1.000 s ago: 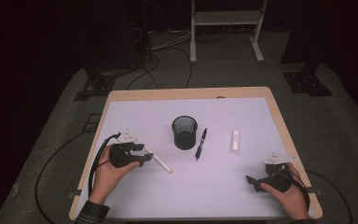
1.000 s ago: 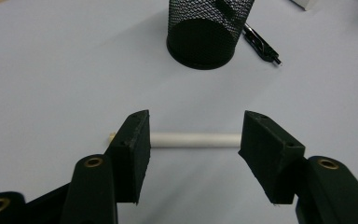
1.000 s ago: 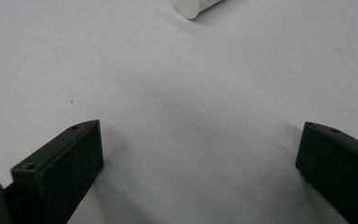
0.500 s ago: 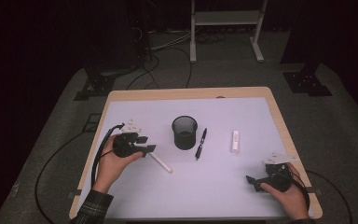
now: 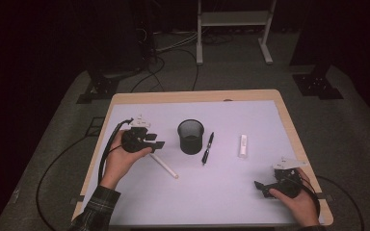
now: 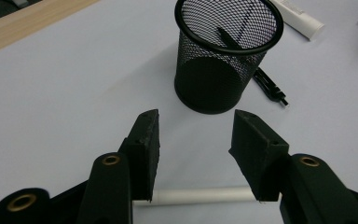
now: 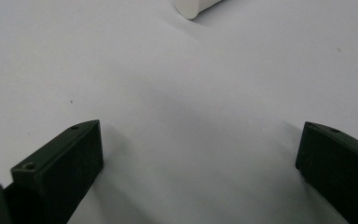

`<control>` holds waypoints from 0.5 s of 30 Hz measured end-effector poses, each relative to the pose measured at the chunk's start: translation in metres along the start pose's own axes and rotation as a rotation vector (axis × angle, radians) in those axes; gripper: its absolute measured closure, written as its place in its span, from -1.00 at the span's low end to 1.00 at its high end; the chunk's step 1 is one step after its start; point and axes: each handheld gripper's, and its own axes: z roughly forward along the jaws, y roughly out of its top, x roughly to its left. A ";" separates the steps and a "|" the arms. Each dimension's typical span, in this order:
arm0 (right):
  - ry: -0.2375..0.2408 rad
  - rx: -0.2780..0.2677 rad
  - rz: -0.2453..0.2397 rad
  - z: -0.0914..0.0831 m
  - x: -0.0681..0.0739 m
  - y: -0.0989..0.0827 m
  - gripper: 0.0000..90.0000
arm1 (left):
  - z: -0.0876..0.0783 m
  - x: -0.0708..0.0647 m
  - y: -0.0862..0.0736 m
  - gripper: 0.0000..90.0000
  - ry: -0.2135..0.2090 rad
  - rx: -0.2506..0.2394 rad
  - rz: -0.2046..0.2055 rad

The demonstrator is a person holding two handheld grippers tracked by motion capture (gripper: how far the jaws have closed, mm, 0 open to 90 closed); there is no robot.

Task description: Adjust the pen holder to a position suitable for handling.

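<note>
My left gripper [image 5: 158,143] hovers over the left side of the lilac table mat [image 5: 221,202], pointing at a black mesh cup [image 5: 191,136]. Its jaws stand apart and have just been closing, with nothing between the pads [image 6: 147,140]. A white marker [image 5: 164,166] lies flat on the mat under it, seen below the jaws as a white bar [image 6: 196,196]. The cup [image 6: 223,56] stands upright just ahead. My right gripper [image 5: 261,186] rests at the near right, open wide [image 7: 200,140] over bare mat.
A black pen [image 5: 207,148] lies right of the cup, and a short white tube [image 5: 243,145] lies farther right. In the right gripper view a white rounded end [image 7: 193,7] shows ahead. The wooden table edge [image 5: 197,97] runs along the far side.
The left hand has lifted and moved toward the far side, off the white marker, which stays on the mat and shows at fuller length. The right hand has kept still.
</note>
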 end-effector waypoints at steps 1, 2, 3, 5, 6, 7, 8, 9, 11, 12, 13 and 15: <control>0.000 0.000 0.000 0.000 0.000 0.000 -1.00 | 0.001 0.000 0.002 0.18 -0.004 0.003 -0.002; 0.000 0.000 -0.001 0.000 0.000 0.000 -1.00 | 0.002 0.001 0.004 0.18 -0.004 0.005 0.001; 0.001 0.000 0.000 0.000 0.000 0.000 -1.00 | 0.003 0.001 0.006 0.18 -0.006 0.003 0.000; 0.000 0.000 0.000 0.000 0.000 0.000 -1.00 | 0.004 0.002 0.010 0.18 -0.008 0.003 0.000; 0.000 0.000 0.000 0.000 0.000 0.000 -1.00 | 0.004 0.003 0.012 0.19 -0.011 0.008 0.003; 0.000 -0.001 0.000 0.000 0.000 0.000 -1.00 | 0.005 0.003 0.014 0.19 -0.012 0.010 0.004; 0.000 0.000 0.001 0.000 0.000 0.000 -1.00 | 0.006 0.003 0.016 0.20 -0.013 0.006 0.001; 0.000 0.000 0.001 0.000 0.000 0.000 -1.00 | 0.007 0.003 0.018 0.20 -0.016 0.010 0.004; 0.001 0.000 -0.002 0.000 0.000 0.000 -1.00 | 0.010 0.004 0.022 0.21 -0.017 0.012 0.004; 0.000 0.000 -0.001 0.000 0.000 0.000 -1.00 | 0.011 0.004 0.024 0.21 -0.020 0.013 0.003; 0.000 0.000 0.001 0.000 0.000 0.000 -1.00 | 0.012 0.004 0.026 0.21 -0.020 0.016 0.005; 0.000 0.000 0.000 0.000 0.000 0.000 -1.00 | 0.014 0.004 0.029 0.22 -0.022 0.020 0.001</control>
